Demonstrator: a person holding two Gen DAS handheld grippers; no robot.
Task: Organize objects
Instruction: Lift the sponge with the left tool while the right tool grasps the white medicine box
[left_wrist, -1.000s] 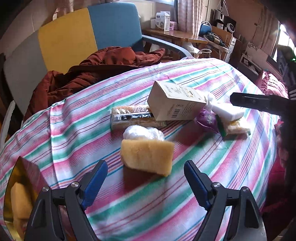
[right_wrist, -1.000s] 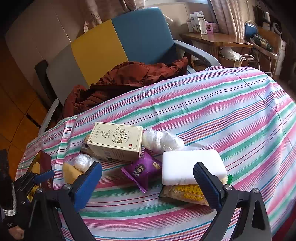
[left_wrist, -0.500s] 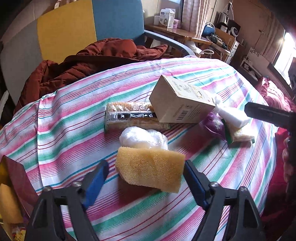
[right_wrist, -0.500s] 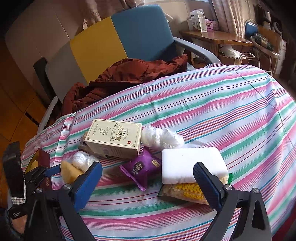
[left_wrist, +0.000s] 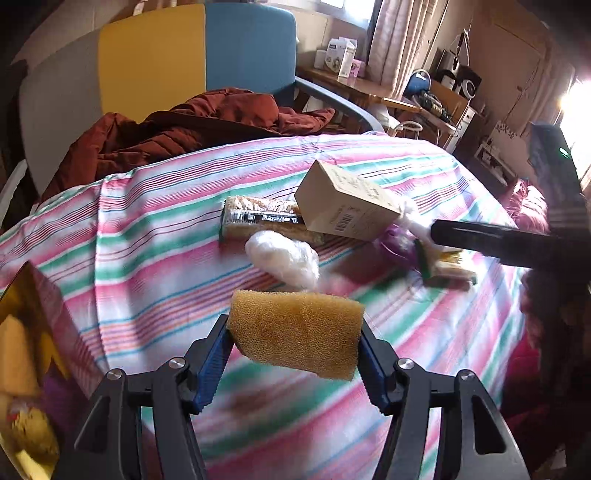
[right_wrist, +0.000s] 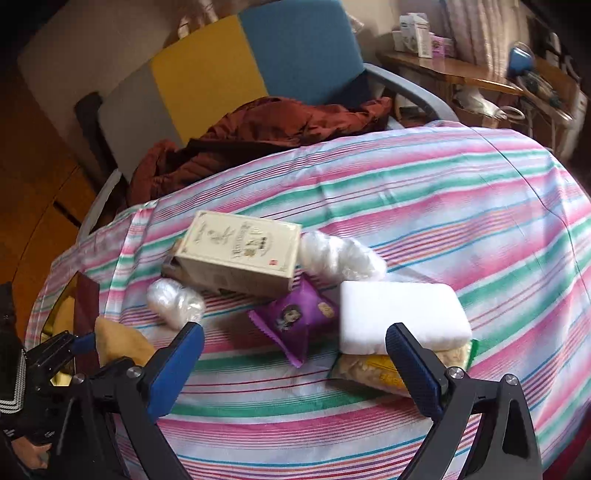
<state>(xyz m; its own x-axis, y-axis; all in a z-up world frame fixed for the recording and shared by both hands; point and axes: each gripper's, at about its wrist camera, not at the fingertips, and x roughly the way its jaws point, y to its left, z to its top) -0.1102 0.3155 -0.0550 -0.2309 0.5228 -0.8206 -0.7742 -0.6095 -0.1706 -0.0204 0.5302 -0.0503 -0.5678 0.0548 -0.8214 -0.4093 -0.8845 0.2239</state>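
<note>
My left gripper (left_wrist: 295, 350) is shut on a yellow sponge (left_wrist: 297, 334) and holds it just above the striped tablecloth (left_wrist: 155, 236); the sponge also shows in the right wrist view (right_wrist: 120, 343). My right gripper (right_wrist: 293, 365) is open and empty, just short of a purple snack packet (right_wrist: 295, 319) and a white foam block (right_wrist: 402, 317). A beige carton (right_wrist: 240, 251) leans on a long snack pack (left_wrist: 258, 221). Two clear plastic wads lie by it: one (left_wrist: 284, 258) near the sponge, one (right_wrist: 340, 254) behind the foam block.
A red box (left_wrist: 33, 332) with yellow items stands at the table's left edge. A yellow noodle packet (right_wrist: 380, 369) lies under the foam block. A chair (right_wrist: 236, 74) with a brown jacket (right_wrist: 266, 136) stands behind the table.
My left gripper moved forward and shut on the yellow sponge, which now sits lifted between the pads. My right gripper stayed open and shifted slightly nearer the items.
</note>
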